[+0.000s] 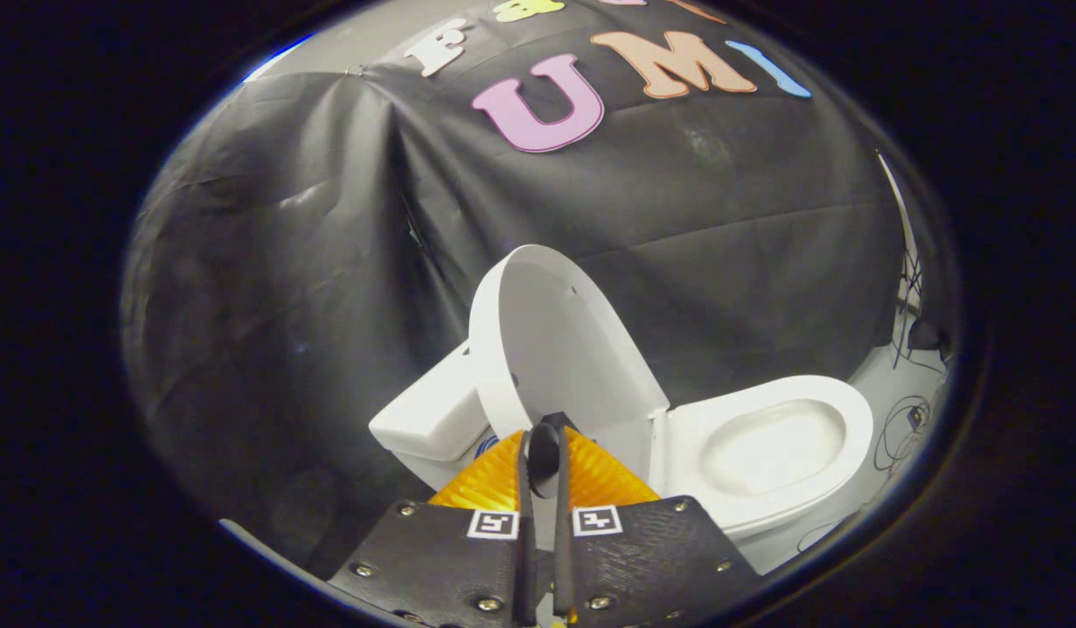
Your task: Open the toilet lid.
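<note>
Standing raised at frame centre, the toilet lid (551, 349) is leaning back toward the tank (429, 419); the gripper (542, 449) fingers are closing narrowly, seemingly pinching its lower edge, bowl (769, 449) lying open lower right.

The toilet lid (555, 349) stands raised just beyond the nearly closed claw (542, 453), between the tank (429, 419) on its left and the seat (765, 445) on its right.
</note>
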`<move>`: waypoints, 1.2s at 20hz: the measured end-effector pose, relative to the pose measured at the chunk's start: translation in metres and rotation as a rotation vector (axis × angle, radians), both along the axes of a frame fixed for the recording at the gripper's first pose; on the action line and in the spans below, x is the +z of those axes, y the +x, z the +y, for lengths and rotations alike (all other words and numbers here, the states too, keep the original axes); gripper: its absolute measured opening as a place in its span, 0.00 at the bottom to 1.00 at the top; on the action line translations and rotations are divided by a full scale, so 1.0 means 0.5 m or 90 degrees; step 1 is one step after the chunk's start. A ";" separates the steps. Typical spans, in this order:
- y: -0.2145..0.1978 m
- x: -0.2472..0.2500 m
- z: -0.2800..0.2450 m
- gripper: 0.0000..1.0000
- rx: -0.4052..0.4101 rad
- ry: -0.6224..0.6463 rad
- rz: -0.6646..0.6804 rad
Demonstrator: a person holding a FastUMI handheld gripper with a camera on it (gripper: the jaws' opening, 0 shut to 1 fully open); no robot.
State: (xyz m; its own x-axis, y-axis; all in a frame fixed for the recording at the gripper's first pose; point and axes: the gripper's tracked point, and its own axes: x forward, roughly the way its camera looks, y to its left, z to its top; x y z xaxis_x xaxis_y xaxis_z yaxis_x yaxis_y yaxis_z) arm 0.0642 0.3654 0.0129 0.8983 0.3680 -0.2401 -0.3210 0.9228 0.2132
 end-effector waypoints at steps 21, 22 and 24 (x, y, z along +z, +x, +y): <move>-0.028 -0.004 -0.058 0.83 0.042 -0.042 -0.009; -0.025 -0.001 -0.081 0.92 0.028 -0.049 -0.011; -0.023 0.010 -0.120 0.92 0.012 -0.043 -0.012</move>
